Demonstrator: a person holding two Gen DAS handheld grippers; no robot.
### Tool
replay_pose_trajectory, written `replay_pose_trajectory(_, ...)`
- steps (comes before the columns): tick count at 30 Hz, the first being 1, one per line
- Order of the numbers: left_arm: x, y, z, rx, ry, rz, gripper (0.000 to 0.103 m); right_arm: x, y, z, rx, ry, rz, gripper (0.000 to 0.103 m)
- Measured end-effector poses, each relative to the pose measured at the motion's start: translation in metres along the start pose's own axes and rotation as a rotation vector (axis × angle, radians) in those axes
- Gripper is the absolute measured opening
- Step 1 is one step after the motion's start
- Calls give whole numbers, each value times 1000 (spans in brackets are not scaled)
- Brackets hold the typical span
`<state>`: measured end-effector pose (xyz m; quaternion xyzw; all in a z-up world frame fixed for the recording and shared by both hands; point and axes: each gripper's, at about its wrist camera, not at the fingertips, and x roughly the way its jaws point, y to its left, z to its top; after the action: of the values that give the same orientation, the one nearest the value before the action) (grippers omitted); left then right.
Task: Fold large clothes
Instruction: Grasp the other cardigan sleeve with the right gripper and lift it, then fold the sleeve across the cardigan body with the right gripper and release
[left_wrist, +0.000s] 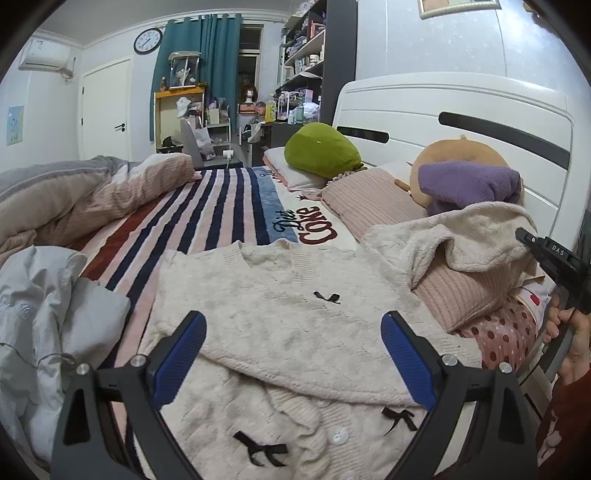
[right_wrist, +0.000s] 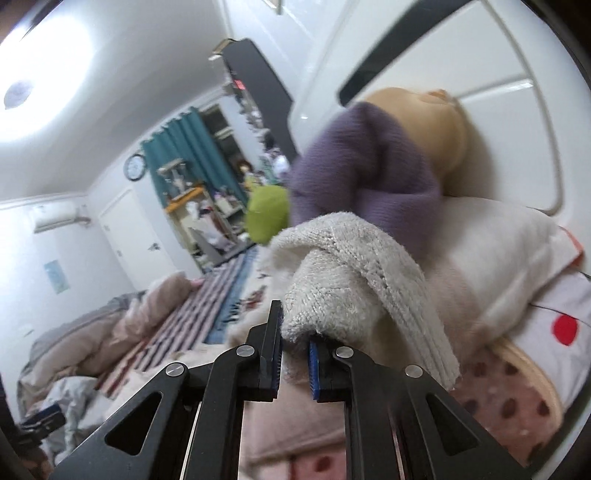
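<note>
A cream knitted cardigan (left_wrist: 280, 325) with small black bows lies spread on the striped bed cover. My left gripper (left_wrist: 293, 321) hovers just above its lower part, jaws wide open with nothing between the blue pads. One sleeve (left_wrist: 461, 236) is lifted to the right over a pink pillow. At the right edge of the left wrist view a hand holds my right gripper (left_wrist: 524, 234), which meets the sleeve's end. The right wrist view shows that gripper (right_wrist: 295, 332) shut on the cream sleeve cuff (right_wrist: 351, 277), which drapes over its right finger.
Pink pillows (left_wrist: 373, 201), a purple cloth (left_wrist: 469, 181) on a tan plush (left_wrist: 458, 147) and a green plush (left_wrist: 321, 149) line the white headboard (left_wrist: 443, 107). A grey garment pile (left_wrist: 48, 314) lies at the left, a bunched duvet (left_wrist: 74, 192) beyond it.
</note>
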<state>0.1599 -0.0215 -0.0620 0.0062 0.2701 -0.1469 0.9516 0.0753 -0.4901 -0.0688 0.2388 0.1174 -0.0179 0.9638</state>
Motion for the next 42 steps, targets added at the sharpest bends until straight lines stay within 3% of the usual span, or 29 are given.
replay_pose_trajectory(5,-16,20,-5,-28,-25,21,94,-7,54,-3,-122,11,148,6)
replay_pose_trajectory(11,-34,57,-13,-69,-47,80,94,36,159,-33,-317,140,342,6)
replay_pose_trajectory(15,-43,80,-21,-92,-52,97,94,72,229,-89,-485,323,455,6)
replay_pose_trajectory(17,-43,89,-25,-107,-49,103,94,89,254,-129,-529,466,504,7)
replay_pose_trajectory(21,-43,102,-35,-133,-29,107,94,102,252,-210,-529,739,484,13)
replay_pose_trajectory(23,-41,105,-38,-133,-18,113,94,108,247,-228,-487,794,481,21)
replay_pose_trajectory(25,-40,106,-40,-130,-13,117,94,97,239,-224,-419,807,504,29)
replay_pose_trajectory(27,-39,107,-41,-135,-15,111,94,84,232,-206,-377,782,517,47)
replay_pose_trajectory(29,-37,106,-41,-141,-15,102,94,60,219,-180,-371,699,508,71)
replay_pose_trajectory(32,-33,98,-40,-129,-15,88,94,33,201,-153,-384,611,409,79)
replay_pose_trajectory(35,-32,93,-37,-123,-16,81,95,27,177,-156,-390,623,280,81)
replay_pose_trajectory(36,-33,92,-36,-122,-17,77,95,28,170,-158,-362,645,281,81)
replay_pose_trajectory(39,-35,89,-35,-121,-22,72,95,22,173,-171,-316,688,390,80)
replay_pose_trajectory(40,-36,90,-35,-122,-25,74,95,9,175,-174,-334,691,424,73)
replay_pose_trajectory(41,-37,91,-34,-124,-28,77,95,9,187,-175,-352,687,438,53)
replay_pose_trajectory(42,-39,92,-35,-128,-31,81,95,1,195,-177,-377,670,447,41)
